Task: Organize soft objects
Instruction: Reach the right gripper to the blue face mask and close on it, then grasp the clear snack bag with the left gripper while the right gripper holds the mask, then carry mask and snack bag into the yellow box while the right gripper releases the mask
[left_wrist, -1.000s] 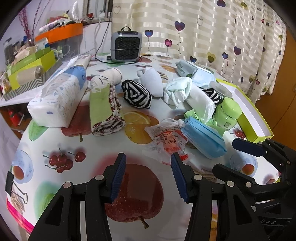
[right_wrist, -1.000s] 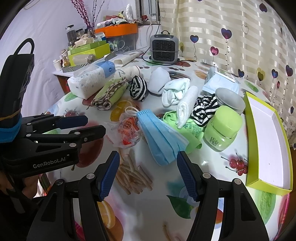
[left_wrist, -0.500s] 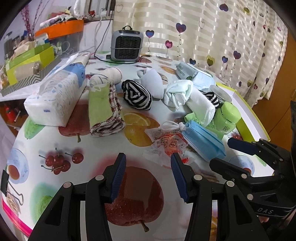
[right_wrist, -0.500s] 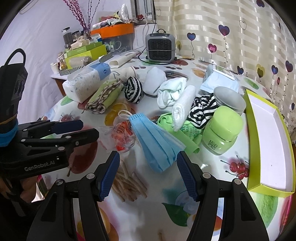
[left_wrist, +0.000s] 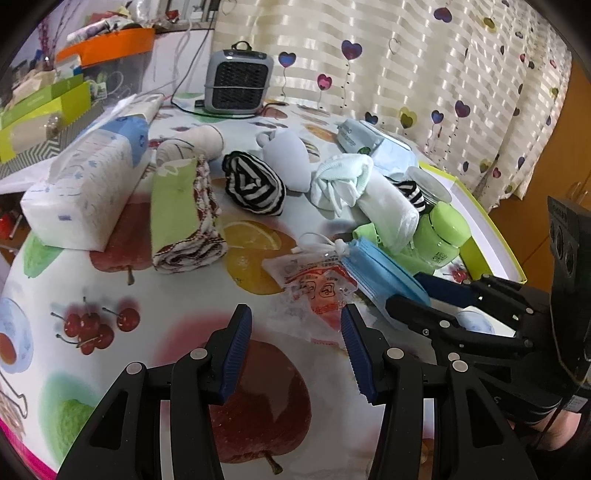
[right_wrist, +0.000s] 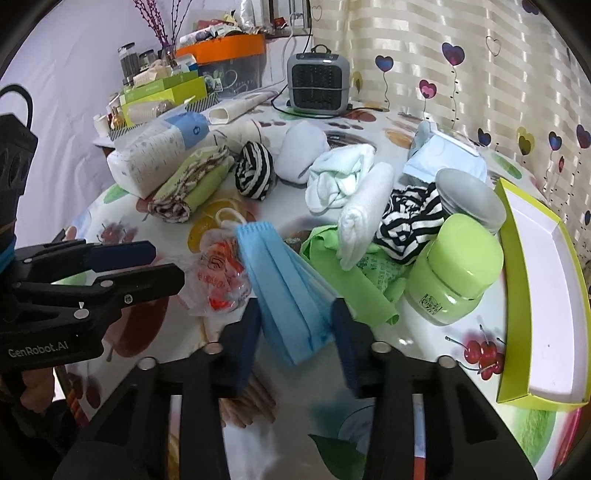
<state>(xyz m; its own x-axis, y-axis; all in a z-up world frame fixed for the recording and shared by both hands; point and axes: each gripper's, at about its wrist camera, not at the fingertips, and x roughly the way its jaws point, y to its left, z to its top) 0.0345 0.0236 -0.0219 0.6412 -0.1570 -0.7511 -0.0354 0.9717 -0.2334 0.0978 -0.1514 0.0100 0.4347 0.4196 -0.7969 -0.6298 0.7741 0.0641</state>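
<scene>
The blue face mask (right_wrist: 284, 284) is found near the front edge of the surface (right_wrist: 424, 339), its long axis running away from the right gripper (right_wrist: 295, 328), whose parted fingers flank its near end without clamping it. The left gripper (left_wrist: 295, 350) is held apart and empty, farther off, beside the snack packet (left_wrist: 317, 288).

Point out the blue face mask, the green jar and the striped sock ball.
blue face mask (right_wrist: 284, 280): right wrist view, middle of the pleats.
green jar (right_wrist: 461, 258): right wrist view, lid's side.
striped sock ball (left_wrist: 255, 188): left wrist view, its front.
</scene>
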